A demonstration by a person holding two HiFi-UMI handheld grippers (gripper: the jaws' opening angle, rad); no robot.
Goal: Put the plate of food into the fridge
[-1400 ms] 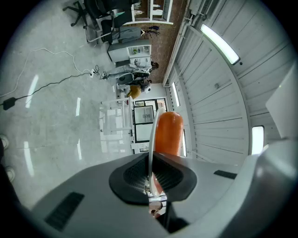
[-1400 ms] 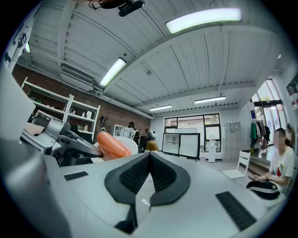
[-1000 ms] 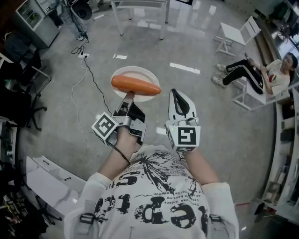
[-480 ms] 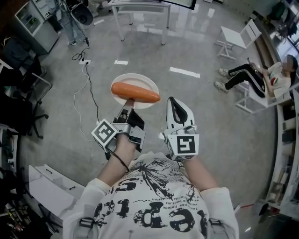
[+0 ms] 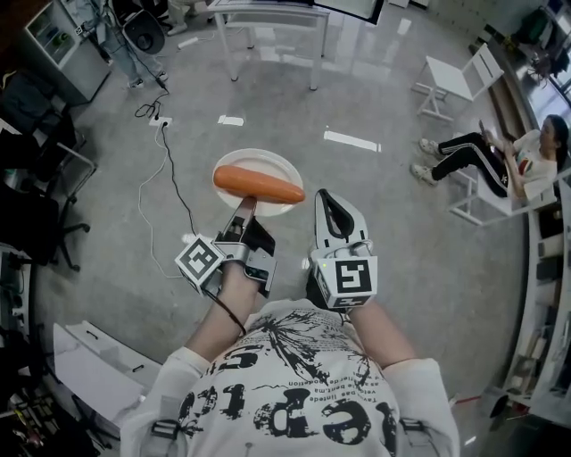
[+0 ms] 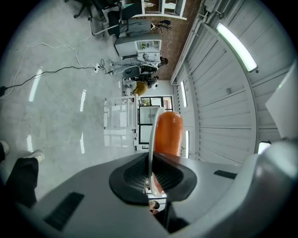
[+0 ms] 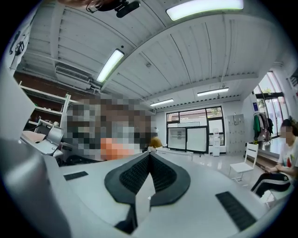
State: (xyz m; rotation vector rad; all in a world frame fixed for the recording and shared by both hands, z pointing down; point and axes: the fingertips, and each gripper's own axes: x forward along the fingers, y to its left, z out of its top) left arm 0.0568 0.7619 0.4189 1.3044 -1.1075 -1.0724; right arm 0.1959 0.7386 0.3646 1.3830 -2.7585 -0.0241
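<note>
A white plate carries a long orange sausage and is held level above the floor. My left gripper is shut on the plate's near rim. In the left gripper view the plate's rim runs edge-on between the pads, with the sausage just right of it. My right gripper floats beside the plate's right side, shut and empty, apart from the plate. In the right gripper view its gripper shows pads pressed together. Glass-fronted cabinets stand far across the room.
A white table stands ahead, and a white chair at the right. A person sits on a bench at the far right. Cables trail over the grey floor at the left. A shelf unit is at the upper left.
The floor and furniture have slid down the view as the person walks forward. The plate with the sausage stays gripped by the left gripper; both grippers keep their positions.
</note>
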